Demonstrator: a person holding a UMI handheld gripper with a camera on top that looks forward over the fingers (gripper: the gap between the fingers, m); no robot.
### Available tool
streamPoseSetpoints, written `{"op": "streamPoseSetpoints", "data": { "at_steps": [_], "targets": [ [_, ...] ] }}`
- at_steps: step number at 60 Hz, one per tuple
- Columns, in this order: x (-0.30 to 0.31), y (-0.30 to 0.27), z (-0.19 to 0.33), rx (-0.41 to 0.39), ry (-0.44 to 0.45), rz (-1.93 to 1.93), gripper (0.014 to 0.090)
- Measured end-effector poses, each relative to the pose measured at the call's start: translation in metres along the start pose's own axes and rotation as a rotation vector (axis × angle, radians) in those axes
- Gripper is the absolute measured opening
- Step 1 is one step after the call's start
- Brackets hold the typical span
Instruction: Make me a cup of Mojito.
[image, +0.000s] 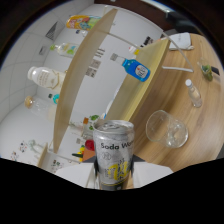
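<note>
we cannot tell how the claw (112, 186) stands (black hides its fingers). the soda can (114, 152) rises just ahead of it, base cut off; right lies a glass (166, 128) on the wooden counter (172, 90); shelves (82, 75) with bottles lie left.

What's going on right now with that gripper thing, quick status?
Gripper shut on soda water can, lifted and tilted. Empty-looking glass ahead on the wooden table. Nothing between can and glass.

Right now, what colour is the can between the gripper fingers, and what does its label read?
The metal soda can is silver with yellow graphics, labelled "Soda"; seen in the gripper view.
</note>
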Motion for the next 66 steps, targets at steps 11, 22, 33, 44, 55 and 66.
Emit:
{"op": "streamPoseSetpoints", "data": {
  "at_steps": [11,22,33,44,55,66],
  "targets": [
    [-0.017,-0.005,0.007,-0.056,-0.132,0.354,0.051],
    [-0.032,-0.014,0.006,-0.091,-0.241,0.664,0.0509],
    [-0.037,-0.026,0.003,-0.097,-0.306,0.871,0.0512],
    [-0.036,-0.033,0.002,-0.086,-0.32,0.919,0.0513],
    [-0.038,-0.038,0.0,-0.033,-0.261,0.679,0.0514],
    [-0.048,-0.05,-0.004,0.139,-0.108,-0.055,0.0515]
  ]
}}
